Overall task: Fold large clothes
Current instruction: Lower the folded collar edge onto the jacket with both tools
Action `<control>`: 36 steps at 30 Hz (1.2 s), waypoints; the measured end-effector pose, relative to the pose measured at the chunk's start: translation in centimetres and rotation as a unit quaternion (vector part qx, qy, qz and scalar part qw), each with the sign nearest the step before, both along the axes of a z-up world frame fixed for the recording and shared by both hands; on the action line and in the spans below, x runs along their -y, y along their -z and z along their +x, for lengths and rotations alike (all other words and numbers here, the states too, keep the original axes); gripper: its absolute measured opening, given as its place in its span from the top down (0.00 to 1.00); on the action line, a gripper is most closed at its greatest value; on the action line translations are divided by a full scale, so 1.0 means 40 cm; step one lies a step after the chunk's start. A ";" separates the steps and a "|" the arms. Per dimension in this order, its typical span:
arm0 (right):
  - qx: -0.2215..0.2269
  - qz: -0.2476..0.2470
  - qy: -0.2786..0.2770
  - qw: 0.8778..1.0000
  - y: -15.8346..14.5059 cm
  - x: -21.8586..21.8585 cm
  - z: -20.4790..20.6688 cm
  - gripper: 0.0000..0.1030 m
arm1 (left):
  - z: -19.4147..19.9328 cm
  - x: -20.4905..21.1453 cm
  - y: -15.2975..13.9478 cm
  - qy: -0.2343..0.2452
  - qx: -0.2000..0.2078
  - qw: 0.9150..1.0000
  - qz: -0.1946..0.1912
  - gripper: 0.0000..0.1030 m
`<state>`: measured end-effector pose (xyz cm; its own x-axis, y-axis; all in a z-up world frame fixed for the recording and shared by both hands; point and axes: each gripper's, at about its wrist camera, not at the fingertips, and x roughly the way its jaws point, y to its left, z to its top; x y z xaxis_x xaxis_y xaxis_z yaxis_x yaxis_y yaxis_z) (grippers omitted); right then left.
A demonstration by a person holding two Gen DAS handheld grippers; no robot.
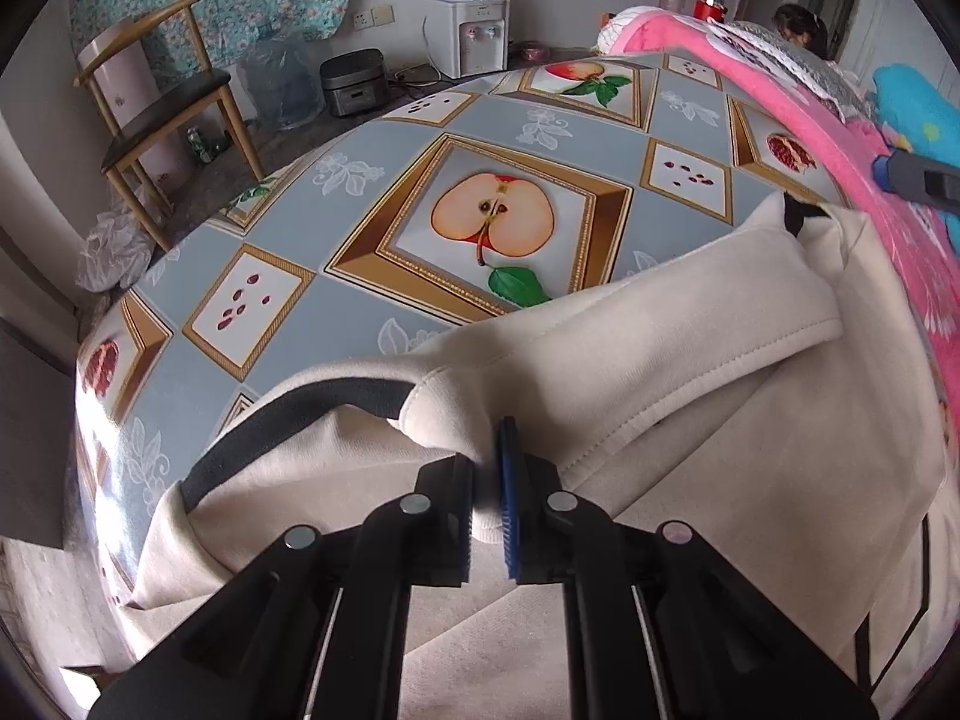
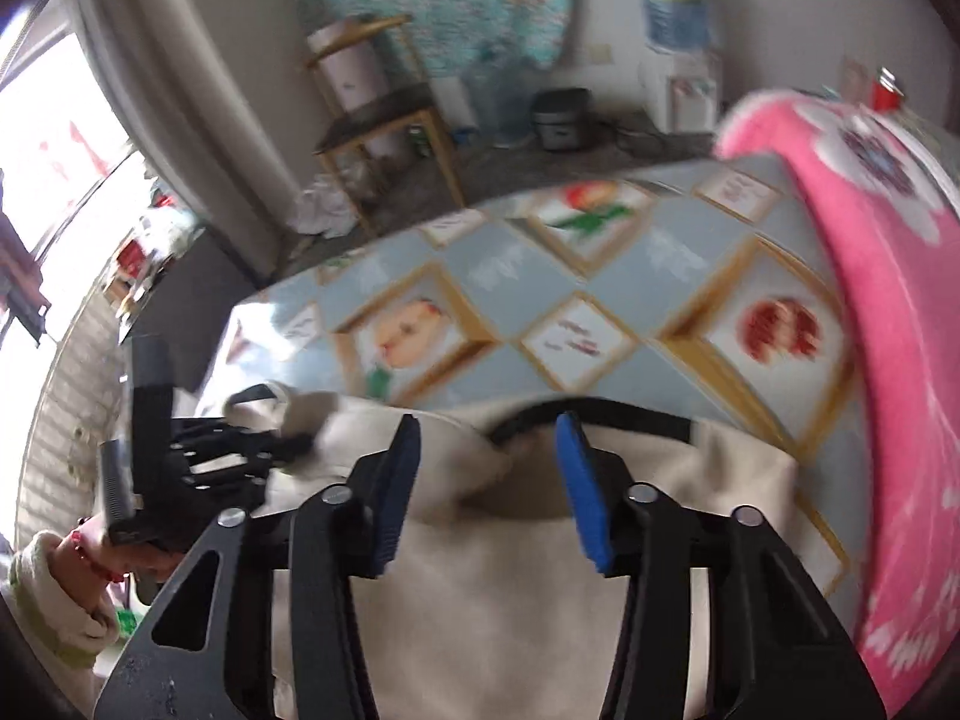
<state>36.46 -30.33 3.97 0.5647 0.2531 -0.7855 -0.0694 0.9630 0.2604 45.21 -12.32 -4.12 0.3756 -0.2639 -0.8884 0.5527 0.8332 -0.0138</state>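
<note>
On the fruit-patterned vinyl tablecloth [image 1: 384, 312], cream cotton garment with black trim [image 1: 690, 360]; left gripper [image 1: 487, 498] pinching a cream fold, right gripper [image 2: 487, 492] spread wide above it.

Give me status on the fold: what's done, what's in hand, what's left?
Done: the cream garment lies on the fruit-print table, one part already doubled over the body.
In hand: the left gripper is shut on a bunched fold near the black trim; the right gripper hangs open over the garment's far edge, gripping nothing.
Left: the cloth looks loose and uneven, so further folds probably remain.
</note>
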 end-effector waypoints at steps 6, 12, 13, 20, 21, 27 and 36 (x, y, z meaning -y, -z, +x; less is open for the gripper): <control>-0.042 -0.018 -0.053 0.998 0.140 -0.164 0.089 0.87 | 0.019 -0.053 0.005 -0.046 -0.042 0.995 -0.079 0.90; -0.076 -0.003 -0.062 0.995 0.191 -0.140 0.079 0.87 | 0.019 -0.120 -0.033 -0.088 -0.023 0.989 -0.121 0.83; -0.074 -0.009 -0.066 0.995 0.193 -0.143 0.075 0.87 | 0.018 -0.134 -0.045 -0.095 -0.017 0.987 -0.131 0.83; -0.063 -0.056 -0.073 0.994 0.178 -0.176 0.058 0.87 | 0.022 -0.130 -0.112 -0.104 0.002 0.982 -0.159 0.84; -0.062 -0.060 -0.074 0.994 0.179 -0.182 0.057 0.87 | 0.019 -0.112 -0.110 -0.089 -0.011 0.983 -0.161 0.84; -0.065 -0.075 -0.082 0.992 0.182 -0.190 0.051 0.87 | 0.013 -0.023 -0.017 -0.052 -0.059 0.994 -0.075 0.84; -0.088 -0.093 -0.083 0.988 0.189 -0.095 0.031 0.87 | -0.024 -0.022 -0.006 -0.037 -0.038 0.997 -0.061 0.84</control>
